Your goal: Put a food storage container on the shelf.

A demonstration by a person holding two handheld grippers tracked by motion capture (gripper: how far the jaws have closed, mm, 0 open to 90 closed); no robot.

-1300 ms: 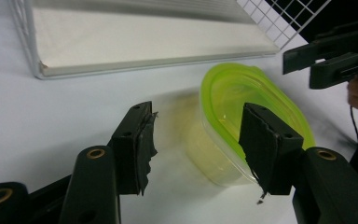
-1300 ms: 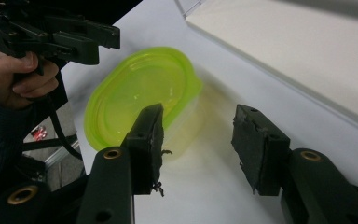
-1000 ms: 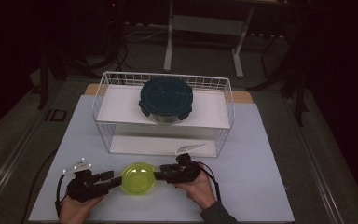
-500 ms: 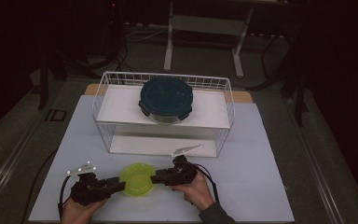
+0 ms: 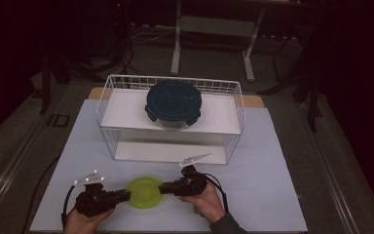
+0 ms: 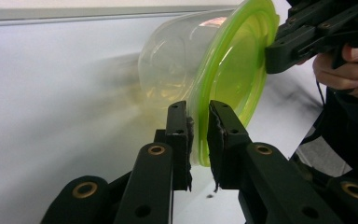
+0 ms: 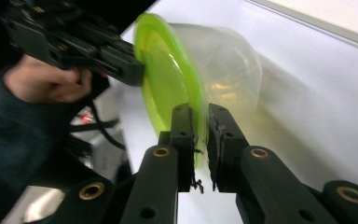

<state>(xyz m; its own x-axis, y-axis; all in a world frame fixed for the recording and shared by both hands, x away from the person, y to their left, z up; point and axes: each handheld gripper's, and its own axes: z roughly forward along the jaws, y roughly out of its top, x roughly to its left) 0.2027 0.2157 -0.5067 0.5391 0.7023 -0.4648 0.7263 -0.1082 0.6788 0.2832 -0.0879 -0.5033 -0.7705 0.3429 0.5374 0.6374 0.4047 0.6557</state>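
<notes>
A clear round tub (image 6: 172, 56) with a lime-green lid (image 5: 145, 191) sits on the white table near its front edge. My left gripper (image 5: 125, 195) comes at it from the left. Its jaws have just been closing and now pinch the lid's rim (image 6: 198, 140). From the right, my right gripper (image 5: 162, 188) has likewise just been closing and grips the opposite rim (image 7: 196, 126) of the green lid (image 7: 168, 79). In each gripper view the other gripper shows at the lid's far side, the right gripper (image 6: 279, 49) and the left gripper (image 7: 130, 70).
Behind the tub stands a white wire rack (image 5: 112, 122) with a white shelf. A dark blue round lidded container (image 5: 173, 103) rests on that shelf. The white table sheet (image 5: 272, 195) extends to both sides; dark floor and stand legs lie beyond.
Both grippers' jaws have narrowed onto the green lid's rim from either side. The hands and the tub have stayed roughly where they were.
</notes>
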